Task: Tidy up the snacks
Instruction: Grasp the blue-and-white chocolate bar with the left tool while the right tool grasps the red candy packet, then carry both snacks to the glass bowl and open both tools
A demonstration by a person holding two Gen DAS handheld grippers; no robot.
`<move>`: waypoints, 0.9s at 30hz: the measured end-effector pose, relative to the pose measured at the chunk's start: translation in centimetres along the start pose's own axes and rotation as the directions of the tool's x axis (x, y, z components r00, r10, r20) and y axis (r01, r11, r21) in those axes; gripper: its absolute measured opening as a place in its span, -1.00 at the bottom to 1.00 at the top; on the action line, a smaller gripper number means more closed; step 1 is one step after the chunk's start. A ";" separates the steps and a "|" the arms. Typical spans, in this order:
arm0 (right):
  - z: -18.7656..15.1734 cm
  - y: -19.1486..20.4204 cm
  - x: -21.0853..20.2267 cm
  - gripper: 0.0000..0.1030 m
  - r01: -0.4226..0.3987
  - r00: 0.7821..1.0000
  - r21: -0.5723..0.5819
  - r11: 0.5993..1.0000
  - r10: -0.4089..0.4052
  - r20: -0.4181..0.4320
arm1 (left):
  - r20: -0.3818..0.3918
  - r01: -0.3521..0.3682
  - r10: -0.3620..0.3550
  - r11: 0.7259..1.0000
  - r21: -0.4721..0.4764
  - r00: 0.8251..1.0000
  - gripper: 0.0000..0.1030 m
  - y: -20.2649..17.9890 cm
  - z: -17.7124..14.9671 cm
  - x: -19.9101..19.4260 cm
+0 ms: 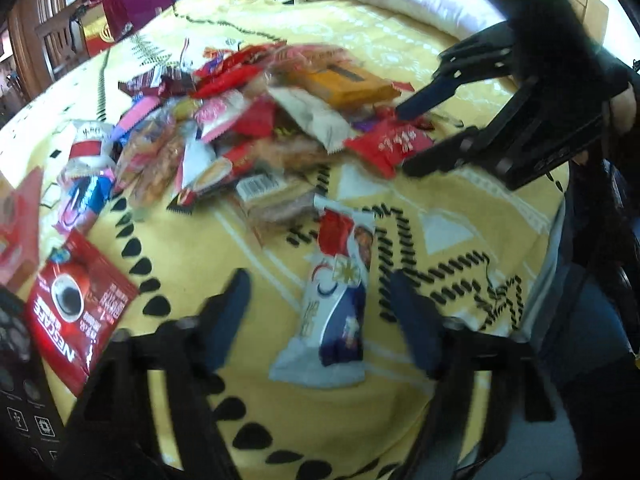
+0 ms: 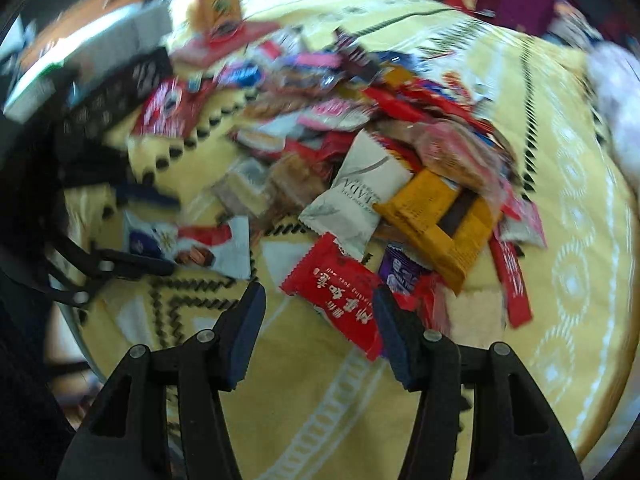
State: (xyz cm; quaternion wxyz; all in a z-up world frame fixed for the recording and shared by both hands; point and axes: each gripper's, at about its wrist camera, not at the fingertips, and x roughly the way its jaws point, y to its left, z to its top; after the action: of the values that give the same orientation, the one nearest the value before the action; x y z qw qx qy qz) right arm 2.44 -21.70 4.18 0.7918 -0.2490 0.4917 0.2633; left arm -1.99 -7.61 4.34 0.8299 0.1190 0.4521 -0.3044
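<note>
Left wrist view: I have the left tongs [image 1: 320,312] open over the bed's yellow patterned blanket [image 1: 200,248], with a white and blue snack packet [image 1: 334,300] lying flat between the two pads, untouched as far as I can tell. Beyond it sits the snack pile [image 1: 256,120], a loose heap of mixed wrappers spread straight on the blanket, in no container. A red coffee sachet [image 1: 76,312] lies apart at the left, next to the corner of a black box [image 1: 20,400] whose contents are hidden. The right tongs [image 1: 404,140] hang at the pile's right edge, jaws apart, straddling a red packet [image 1: 388,144].

Right wrist view: the right tongs [image 2: 318,312] are open; the red packet [image 2: 336,292] lies between the pads, contact unclear through blur. Behind it lie an orange packet [image 2: 436,216] and a white packet [image 2: 360,196]. The left tongs [image 2: 164,232] bracket the white and blue snack packet [image 2: 188,246] at left.
</note>
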 end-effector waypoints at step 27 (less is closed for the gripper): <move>2.4 0.3 -8.2 -0.17 -0.059 0.946 0.316 0.947 -0.049 0.322 | 0.195 -0.183 0.251 0.933 -0.310 0.948 -0.45 5.5 0.1 -12.6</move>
State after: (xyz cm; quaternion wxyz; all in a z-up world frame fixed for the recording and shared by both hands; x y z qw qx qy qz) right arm 0.68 -21.30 12.58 0.8911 -0.0687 0.3913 0.2192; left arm -3.73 1.67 14.37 0.9140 0.0099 0.3756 -0.1529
